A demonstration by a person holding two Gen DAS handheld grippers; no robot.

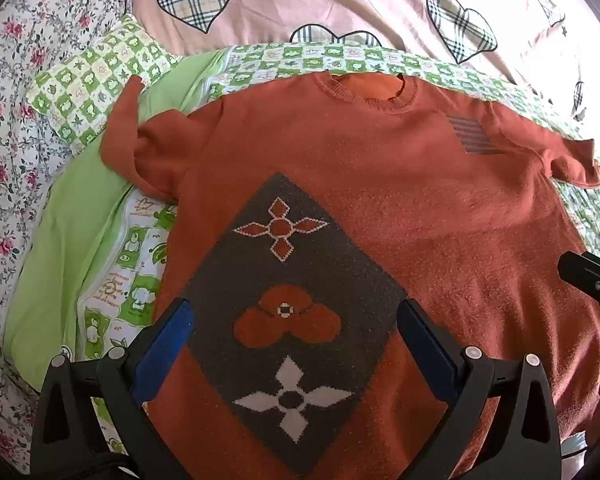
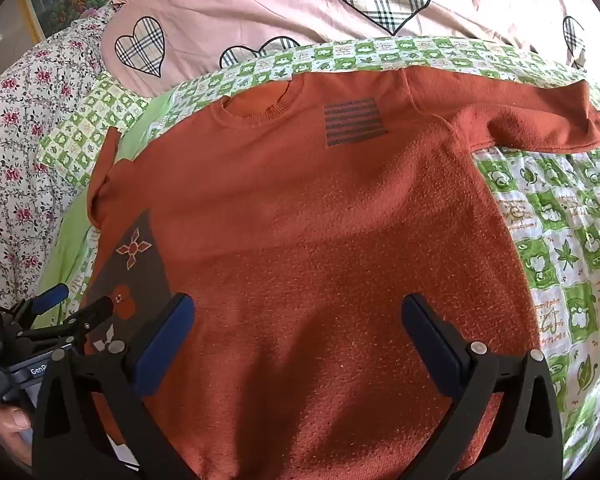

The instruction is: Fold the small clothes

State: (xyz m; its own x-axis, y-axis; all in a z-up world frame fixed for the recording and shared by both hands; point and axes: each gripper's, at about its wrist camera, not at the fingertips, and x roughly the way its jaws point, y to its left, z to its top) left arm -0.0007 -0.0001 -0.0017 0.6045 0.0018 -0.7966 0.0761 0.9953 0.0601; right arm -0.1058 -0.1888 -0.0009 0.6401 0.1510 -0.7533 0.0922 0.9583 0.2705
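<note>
An orange knit sweater (image 1: 380, 184) lies flat, front up, on a green checked blanket, collar away from me. It has a grey diamond panel (image 1: 284, 320) with flower shapes and a grey striped patch (image 2: 354, 120) on the chest. Its left sleeve (image 1: 128, 136) is bunched; its right sleeve (image 2: 540, 120) lies stretched out to the right. My left gripper (image 1: 294, 316) is open above the diamond panel. My right gripper (image 2: 298, 316) is open above the lower body of the sweater (image 2: 320, 240). The left gripper also shows in the right wrist view (image 2: 76, 300).
The green checked blanket (image 2: 560, 220) covers the bed under the sweater. A pink duvet with plaid hearts (image 1: 340, 4) lies behind. A floral sheet (image 1: 16, 120) is on the left, and a plain green cloth (image 1: 72, 232) lies beside the sweater's left side.
</note>
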